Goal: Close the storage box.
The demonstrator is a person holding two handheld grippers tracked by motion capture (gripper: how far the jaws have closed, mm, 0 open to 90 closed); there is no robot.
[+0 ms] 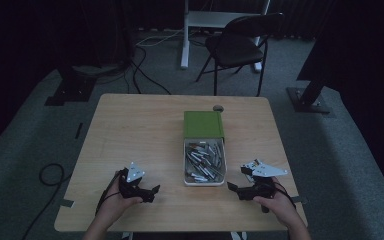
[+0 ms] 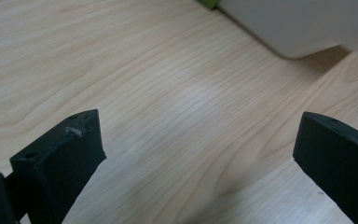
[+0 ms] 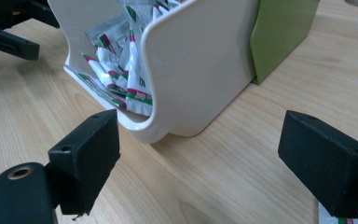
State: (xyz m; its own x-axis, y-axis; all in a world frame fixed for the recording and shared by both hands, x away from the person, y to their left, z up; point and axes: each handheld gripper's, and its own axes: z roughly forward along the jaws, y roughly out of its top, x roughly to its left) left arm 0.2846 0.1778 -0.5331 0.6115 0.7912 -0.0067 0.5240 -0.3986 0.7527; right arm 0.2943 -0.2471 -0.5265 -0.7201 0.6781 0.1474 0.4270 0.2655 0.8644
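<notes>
Both grippers, left [image 1: 152, 190] and right [image 1: 232, 187], sat w/ jaws wide open & empty beside the packet tray [image 1: 186, 165]; best approach: reach in from above.

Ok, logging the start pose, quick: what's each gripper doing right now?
Left gripper: open, holding nothing, over bare table.
Right gripper: open, holding nothing, facing the white box.

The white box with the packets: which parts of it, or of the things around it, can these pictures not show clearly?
- Packets: high view, too small and dim to read; right gripper view, print cut by the white box wall.
- Green box: its inside is hidden by its own top in the high view.
- Small round thing behind it: too small to identify.
- White box in the left gripper view: cut off by the top edge.
</notes>
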